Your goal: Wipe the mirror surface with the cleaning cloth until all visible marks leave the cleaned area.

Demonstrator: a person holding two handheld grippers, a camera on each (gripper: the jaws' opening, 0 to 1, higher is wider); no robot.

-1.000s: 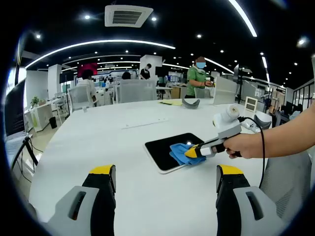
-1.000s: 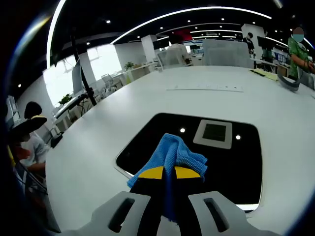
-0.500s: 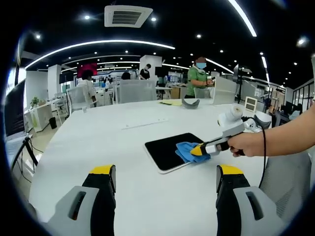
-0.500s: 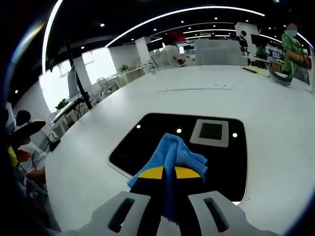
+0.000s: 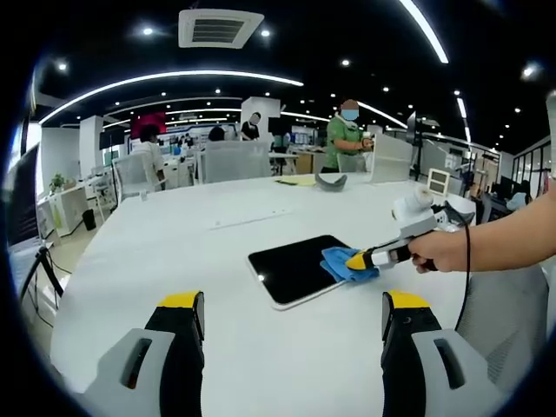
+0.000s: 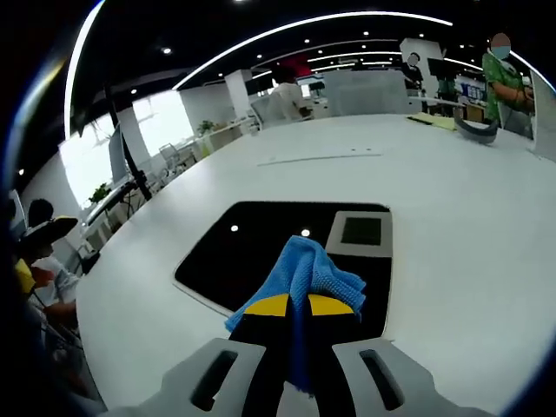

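Risk, near: right gripper [image 6: 290, 306] is clamped tight on the blue cleaning cloth [image 6: 306, 271], the cloth bunched into a narrow wad; judged, only a small patch meets the glass, so marks could be missed, and a yellow tip could scrape the mirror if the wad slips. The cloth sits at the mirror's near edge; a stroke outward could run off onto the white tabletop [image 6: 452, 217].

Left gripper [image 5: 294, 317]: jaws wide apart, holding nothing, above the tabletop, well apart from the mirror.

Mirror [image 6: 261, 243]: dark rounded rectangle lying flat mid-table, reflecting ceiling lights.

Beyond: a person in green [image 5: 347, 139] stands by the desks.
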